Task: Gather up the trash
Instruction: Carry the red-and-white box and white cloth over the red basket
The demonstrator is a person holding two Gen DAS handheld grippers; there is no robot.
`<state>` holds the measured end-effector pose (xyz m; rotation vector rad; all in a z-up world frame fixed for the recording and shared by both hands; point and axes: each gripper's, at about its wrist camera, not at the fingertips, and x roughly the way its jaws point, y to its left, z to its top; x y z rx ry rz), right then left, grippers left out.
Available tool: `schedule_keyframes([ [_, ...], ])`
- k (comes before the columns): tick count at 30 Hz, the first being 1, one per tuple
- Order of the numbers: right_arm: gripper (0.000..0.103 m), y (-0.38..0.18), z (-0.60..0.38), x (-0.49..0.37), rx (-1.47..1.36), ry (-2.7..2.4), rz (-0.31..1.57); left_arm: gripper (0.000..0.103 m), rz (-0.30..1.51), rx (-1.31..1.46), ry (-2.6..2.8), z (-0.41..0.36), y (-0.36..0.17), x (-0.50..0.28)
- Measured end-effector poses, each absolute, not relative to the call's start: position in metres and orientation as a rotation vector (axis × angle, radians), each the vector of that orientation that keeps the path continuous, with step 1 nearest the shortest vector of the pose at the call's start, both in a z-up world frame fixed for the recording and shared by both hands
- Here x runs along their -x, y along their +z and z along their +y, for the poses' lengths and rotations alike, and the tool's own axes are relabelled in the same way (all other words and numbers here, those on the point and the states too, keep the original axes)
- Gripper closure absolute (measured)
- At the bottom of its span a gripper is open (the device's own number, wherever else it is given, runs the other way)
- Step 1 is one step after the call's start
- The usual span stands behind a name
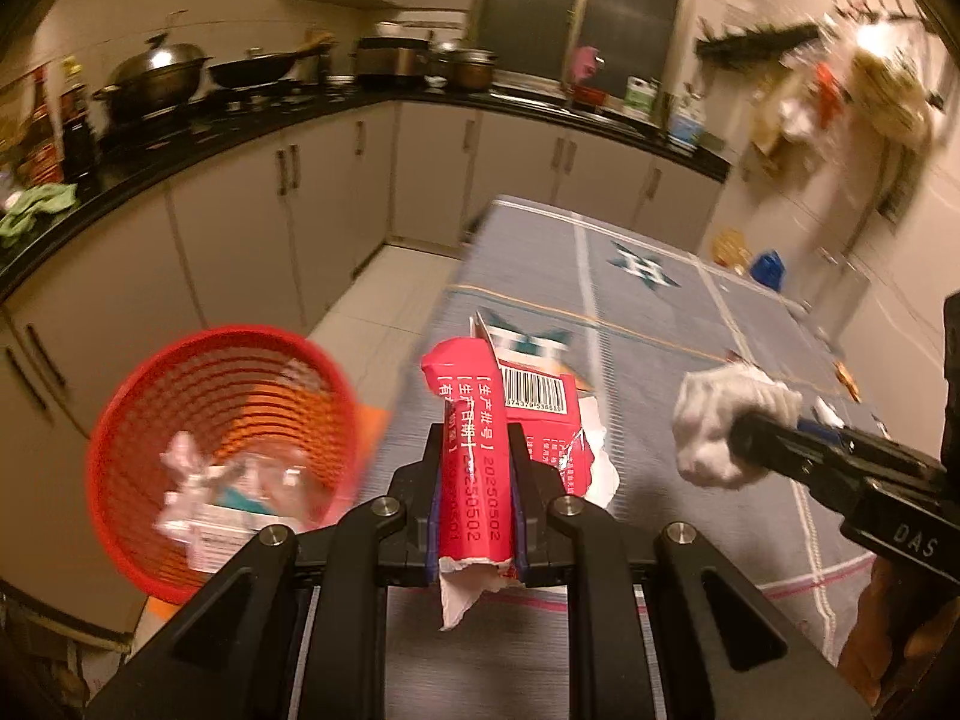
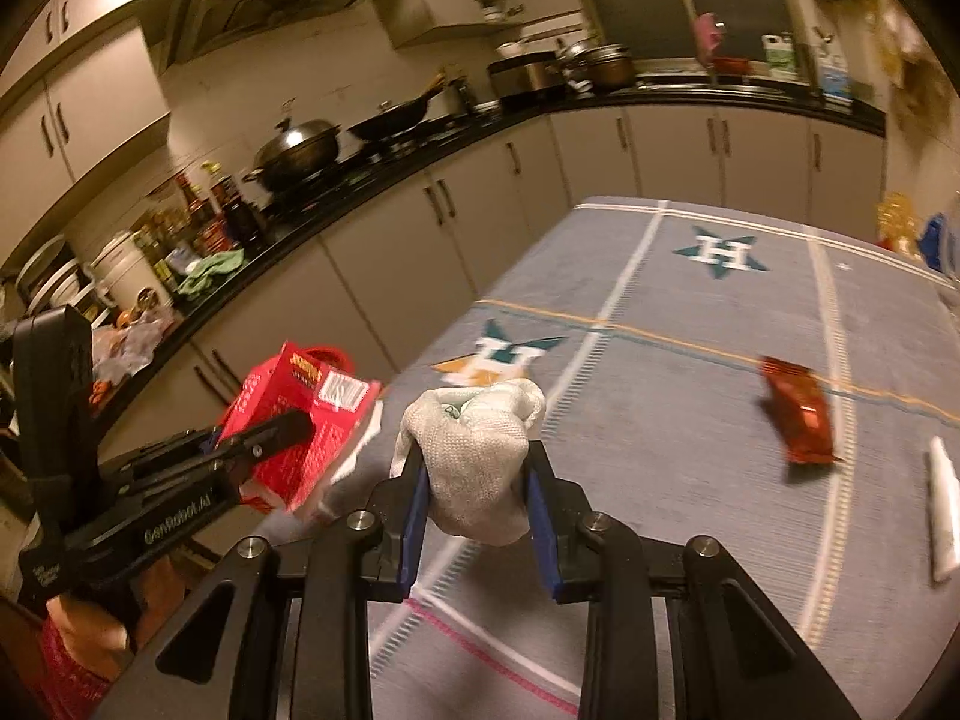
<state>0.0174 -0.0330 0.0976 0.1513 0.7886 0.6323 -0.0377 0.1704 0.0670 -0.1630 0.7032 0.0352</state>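
My left gripper (image 1: 474, 468) is clamped on one torn red carton (image 1: 480, 414), one red basket (image 1: 222, 456) to its left. My right gripper (image 2: 477, 480) pinches one white cloth wad (image 2: 474, 456); to its right lie one red wrapper (image 2: 801, 420) and one white strip (image 2: 945, 516).

Black counter (image 2: 384, 177) curving round the kitchen. On it, a lidded wok (image 2: 297, 147) beside an open wok (image 2: 393, 114); past them, pots (image 2: 594, 66) toward the window (image 1: 585, 6). Green cloth (image 2: 210, 273) and bottles (image 2: 198, 210) at counter's near end. Cabinets (image 1: 252, 222) beneath. Grey cloth-covered table (image 2: 690, 372) in front.
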Motion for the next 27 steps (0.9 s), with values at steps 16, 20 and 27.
schedule_keyframes([
  [16, 0.066, 0.097, 0.120, -0.025, -0.066, 0.847, 0.874, 0.087, 0.725, 0.308, 0.263, 0.319, 0.039, 0.054],
  [20, 0.066, 0.087, 0.149, -0.034, -0.065, 0.855, 0.909, 0.087, 0.734, 0.322, 0.274, 0.332, 0.032, 0.052],
  [27, 0.066, 0.074, 0.171, -0.043, -0.060, 0.853, 0.945, 0.087, 0.736, 0.338, 0.274, 0.347, 0.026, 0.053],
])
